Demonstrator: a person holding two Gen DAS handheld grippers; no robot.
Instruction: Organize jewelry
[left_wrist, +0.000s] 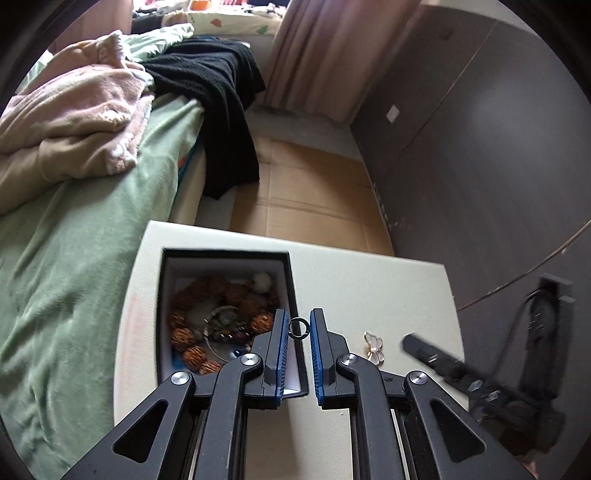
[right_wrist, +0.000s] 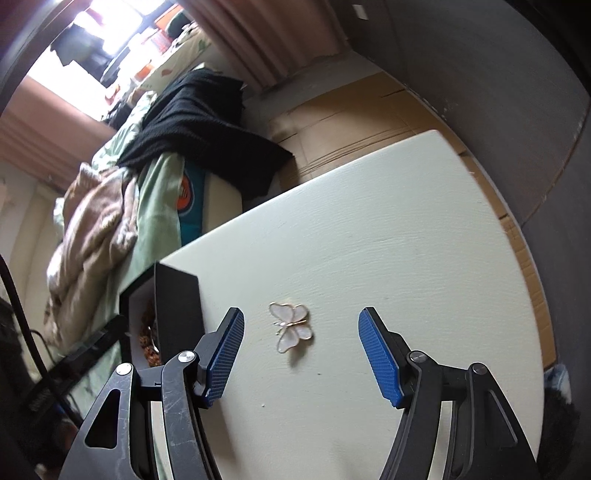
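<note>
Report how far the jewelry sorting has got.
Done: beads and other pieces already lie in the box. In hand: the left claw has a small ring between its fingers, right at the box's edge; whether it is gripped or just released is unclear. Left: the butterfly brooch lies on the table, with the right claw open around it, not touching.

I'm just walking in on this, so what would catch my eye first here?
A small dark ring sits between the fingertips of the left gripper, right at the black jewelry box's edge. Past the open right gripper, a pale butterfly brooch lies alone on the cream tabletop.
</note>
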